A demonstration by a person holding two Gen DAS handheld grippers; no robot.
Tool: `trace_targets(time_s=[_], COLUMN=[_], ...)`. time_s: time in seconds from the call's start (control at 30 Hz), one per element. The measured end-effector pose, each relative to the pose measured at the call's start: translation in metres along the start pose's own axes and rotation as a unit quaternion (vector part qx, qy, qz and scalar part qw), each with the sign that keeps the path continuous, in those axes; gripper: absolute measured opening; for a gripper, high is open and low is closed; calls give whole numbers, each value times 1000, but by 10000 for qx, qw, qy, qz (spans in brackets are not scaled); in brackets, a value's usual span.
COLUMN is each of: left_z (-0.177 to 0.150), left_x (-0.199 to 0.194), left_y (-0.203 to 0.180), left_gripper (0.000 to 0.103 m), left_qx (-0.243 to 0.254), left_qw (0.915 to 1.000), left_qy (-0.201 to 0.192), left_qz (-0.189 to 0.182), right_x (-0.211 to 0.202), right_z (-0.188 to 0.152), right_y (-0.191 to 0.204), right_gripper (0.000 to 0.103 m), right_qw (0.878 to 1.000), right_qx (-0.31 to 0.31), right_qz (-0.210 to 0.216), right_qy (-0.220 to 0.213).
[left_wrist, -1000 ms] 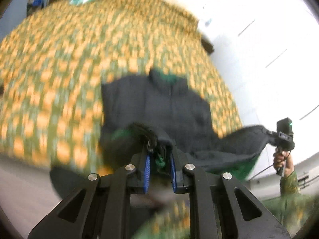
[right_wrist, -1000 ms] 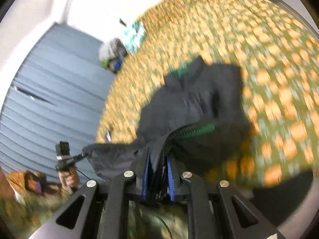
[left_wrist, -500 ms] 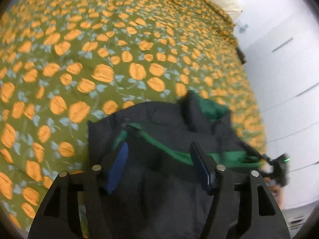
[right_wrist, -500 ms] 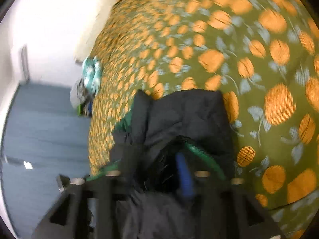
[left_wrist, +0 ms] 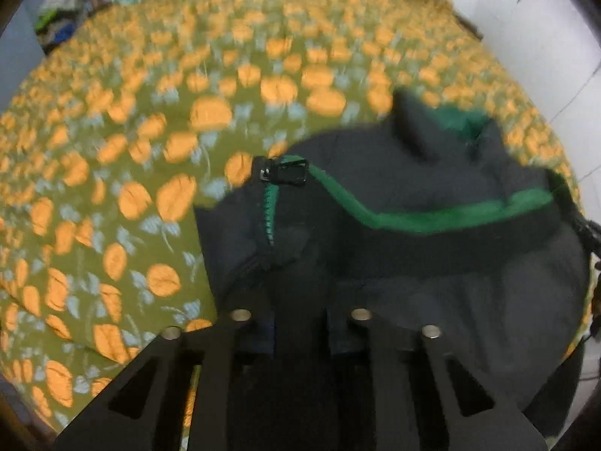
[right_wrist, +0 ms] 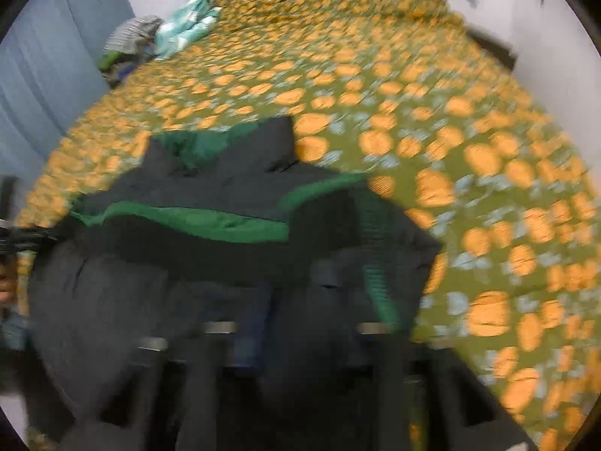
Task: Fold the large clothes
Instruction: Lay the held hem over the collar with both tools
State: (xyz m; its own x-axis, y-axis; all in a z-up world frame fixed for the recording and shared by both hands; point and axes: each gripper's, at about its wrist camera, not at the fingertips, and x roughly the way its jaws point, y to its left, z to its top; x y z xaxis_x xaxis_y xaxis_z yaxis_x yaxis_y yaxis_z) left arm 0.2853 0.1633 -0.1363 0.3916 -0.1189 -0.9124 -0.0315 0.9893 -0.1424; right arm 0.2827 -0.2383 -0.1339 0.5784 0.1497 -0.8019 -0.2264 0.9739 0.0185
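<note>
**Dark jacket doubled over on the flowered bed, both grippers down at its near edge**

The black jacket (left_wrist: 432,263) lay on the green bedspread (left_wrist: 131,150) with its orange blossoms, near the edge of the bed closest to the person. It was folded over itself, so a band of green lining (left_wrist: 432,220) ran across the middle. Its collar (left_wrist: 424,131) stood up at the far end, open on more green. On the left-hand corner the green-toothed zipper ended in a small black pull (left_wrist: 285,173) that rested on the cloth.

The left gripper (left_wrist: 300,330) pointed steeply down at the near part of the jacket. Its jaws had just been closing and stood drawn in close, with dark cloth bunched between them.

From the other side, the right gripper (right_wrist: 293,338) also bore down on the jacket (right_wrist: 169,300), by the corner where the green zipper tape ran. Its jaws had just been closing too, with jacket fabric between them. That view was too smeared for me to tell whether the pads were pressing.

A heap of clothes (right_wrist: 150,37) sat at the far corner of the bed beside a blue curtain (right_wrist: 49,75).
</note>
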Motion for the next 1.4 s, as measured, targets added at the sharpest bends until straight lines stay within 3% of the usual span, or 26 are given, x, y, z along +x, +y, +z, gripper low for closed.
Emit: trace_targets(time_s=[0.13, 0.27, 0.33, 0.4, 0.5, 0.73, 1.17, 1.4], left_z=[22, 48, 53, 51, 38, 26, 17, 15], left_x=[-42, -18, 16, 49, 82, 96, 111, 113], left_y=[1, -6, -9, -6, 6, 28, 42, 44], left_gripper=[15, 16, 16, 17, 26, 41, 45, 45], left_qx=[-326, -571, -683, -721, -838, -1335, -1734, -1796], left_qw=[9949, 9884, 9888, 9910, 9920, 9867, 9765, 9743], left_qy=[-896, -1406, -1312, -1056, -868, -908, -1044, -1081], left_qz=[-341, 13, 219, 398, 381, -183, -743, -825], right_x=[-46, -32, 2, 42, 84, 100, 111, 113], right_z=[27, 54, 54, 40, 15, 2, -6, -7], right_y=[-8, -18, -24, -31, -33, -42, -49, -51], right_gripper=[11, 11, 11, 11, 11, 12, 13, 13], right_qw=[9962, 9907, 9901, 9916, 9913, 9901, 9876, 9868], right_qx=[97, 475, 633, 836, 1026, 1162, 1320, 1372], right_qz=[-227, -538, -712, -774, -734, -478, -263, -196], right_qy=[-833, -1160, -1032, -611, -367, -624, -803, -842])
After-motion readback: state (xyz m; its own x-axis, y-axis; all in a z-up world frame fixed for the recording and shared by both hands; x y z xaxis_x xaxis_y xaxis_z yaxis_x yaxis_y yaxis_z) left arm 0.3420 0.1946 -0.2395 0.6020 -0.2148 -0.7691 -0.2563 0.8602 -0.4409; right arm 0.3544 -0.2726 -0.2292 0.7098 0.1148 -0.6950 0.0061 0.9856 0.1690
